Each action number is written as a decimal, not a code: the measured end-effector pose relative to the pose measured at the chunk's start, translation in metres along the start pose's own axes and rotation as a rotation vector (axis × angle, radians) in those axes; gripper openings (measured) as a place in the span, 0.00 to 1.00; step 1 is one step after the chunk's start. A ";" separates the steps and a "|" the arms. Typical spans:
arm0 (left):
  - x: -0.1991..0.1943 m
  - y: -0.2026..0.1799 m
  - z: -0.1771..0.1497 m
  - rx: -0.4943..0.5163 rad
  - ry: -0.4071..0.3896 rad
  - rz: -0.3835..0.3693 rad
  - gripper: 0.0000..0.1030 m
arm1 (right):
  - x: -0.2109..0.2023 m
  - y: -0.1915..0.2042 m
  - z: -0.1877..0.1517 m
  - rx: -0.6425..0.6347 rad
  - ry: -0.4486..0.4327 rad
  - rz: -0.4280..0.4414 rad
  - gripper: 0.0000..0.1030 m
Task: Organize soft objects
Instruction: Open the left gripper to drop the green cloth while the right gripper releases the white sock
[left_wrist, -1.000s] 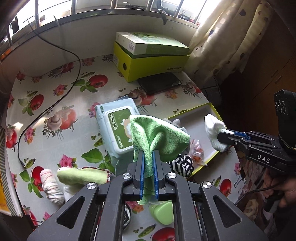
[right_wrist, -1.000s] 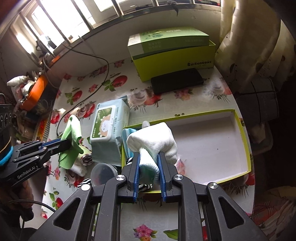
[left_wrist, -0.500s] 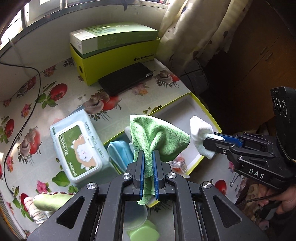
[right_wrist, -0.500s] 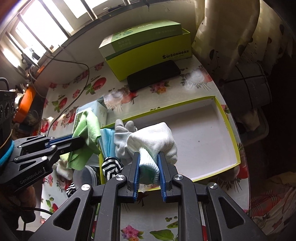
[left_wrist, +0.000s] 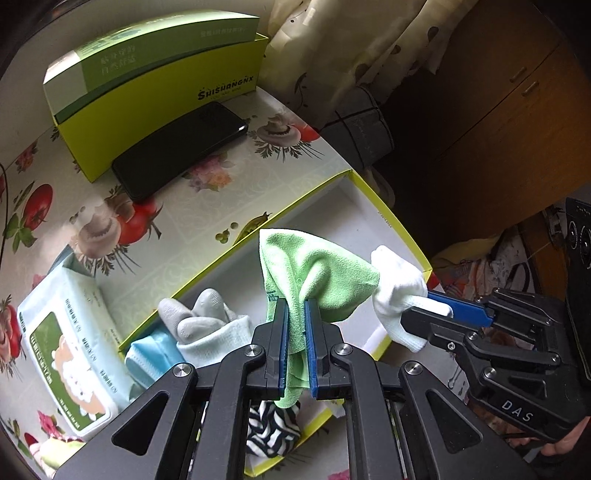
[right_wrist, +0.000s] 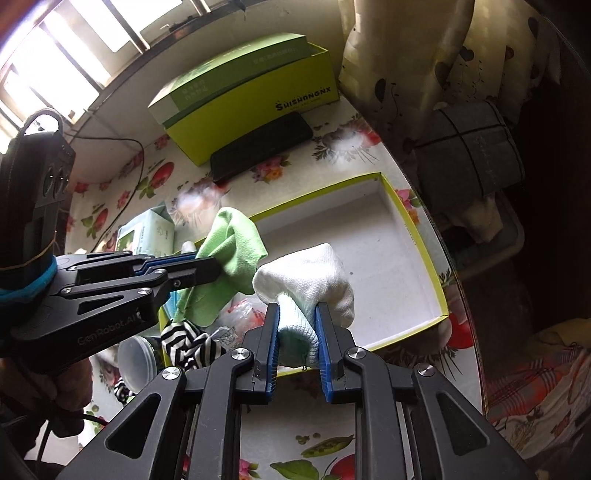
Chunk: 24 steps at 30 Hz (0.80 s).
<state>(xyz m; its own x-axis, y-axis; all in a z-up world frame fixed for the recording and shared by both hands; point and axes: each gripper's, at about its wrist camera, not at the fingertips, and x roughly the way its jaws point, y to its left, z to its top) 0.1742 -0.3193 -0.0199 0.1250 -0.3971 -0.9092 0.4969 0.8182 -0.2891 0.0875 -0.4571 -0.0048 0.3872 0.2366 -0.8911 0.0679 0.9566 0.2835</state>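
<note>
Starting from the left, the wet wipes pack (left_wrist: 74, 339) lies on the flowered tablecloth (left_wrist: 177, 229), just beside the left short wall of the shallow yellow-edged box (left_wrist: 384, 214). Inside the box at this left end are crowded a light blue cloth (left_wrist: 151, 354), a grey glove (left_wrist: 207, 321) and a black-and-white striped cloth (left_wrist: 273, 428). The left gripper (left_wrist: 296, 343) hangs over this part, its jaws pinching a green microfibre cloth (left_wrist: 317, 273) which bunches above the tips and hangs a little below them. Close on its right, almost touching the green cloth, a white sock (right_wrist: 310, 280) is pinched between the jaws of the right gripper (right_wrist: 296, 345), over the near long wall of the box. The right half of the box floor (right_wrist: 369, 254) is bare white, with walls on three sides. The right end of the box lies very near the table edge, beyond which stand a dark bundle (right_wrist: 469, 147) and a curtain (right_wrist: 424, 48). Behind the box, a black phone (right_wrist: 262, 146) lies against a green and yellow carton (right_wrist: 251, 88)
</note>
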 end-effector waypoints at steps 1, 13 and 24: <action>0.005 0.000 0.003 -0.001 0.006 0.002 0.08 | 0.001 -0.002 0.000 0.004 0.002 -0.001 0.17; 0.024 0.012 0.014 -0.052 0.042 -0.013 0.33 | 0.011 -0.008 0.005 0.016 0.014 -0.007 0.17; -0.015 0.031 0.009 -0.115 -0.020 0.015 0.33 | 0.032 -0.001 0.027 -0.036 0.019 -0.029 0.17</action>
<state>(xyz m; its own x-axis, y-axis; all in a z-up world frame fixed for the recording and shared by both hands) 0.1953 -0.2918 -0.0128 0.1492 -0.3914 -0.9080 0.3935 0.8660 -0.3086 0.1250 -0.4547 -0.0237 0.3684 0.2118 -0.9052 0.0453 0.9685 0.2450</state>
